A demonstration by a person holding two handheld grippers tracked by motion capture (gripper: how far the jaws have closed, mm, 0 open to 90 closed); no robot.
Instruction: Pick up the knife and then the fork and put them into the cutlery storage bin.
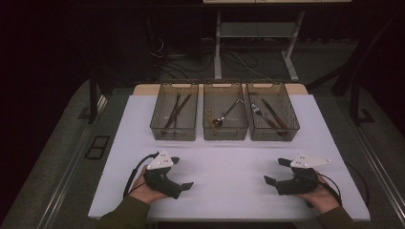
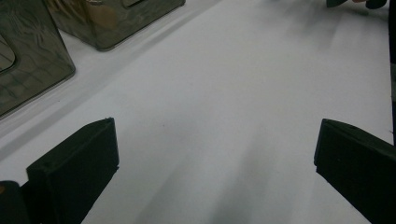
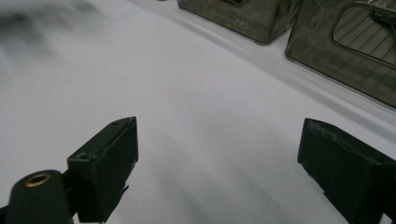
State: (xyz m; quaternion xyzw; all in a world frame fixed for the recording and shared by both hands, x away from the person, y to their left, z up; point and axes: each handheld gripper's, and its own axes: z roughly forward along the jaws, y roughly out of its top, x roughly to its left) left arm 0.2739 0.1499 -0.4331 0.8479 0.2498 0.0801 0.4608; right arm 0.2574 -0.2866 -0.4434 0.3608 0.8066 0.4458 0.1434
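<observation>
Left gripper: we see the black two-jaw left gripper (image 1: 181,172) at the lower left of the high view, resting on the white table (image 1: 224,167), jaws spread wide and empty.
Right gripper: the black two-jaw right gripper (image 1: 276,171) sits at the lower right, jaws equally wide apart, holding nothing.
Bins: three smoky translucent plastic bins (image 1: 225,117) stand in a row in the upper centre of the frame, well apart from both grippers.
Contents: dark chopsticks (image 1: 176,110) left, a metal ladle (image 1: 226,114) middle, a fork and knife (image 1: 267,114) right.
Risk, reach: we judge a jaw could clip a bin's near wall and shove it.
Risk, grasp: thin utensils lying flat may slip or snag a neighbour.
</observation>
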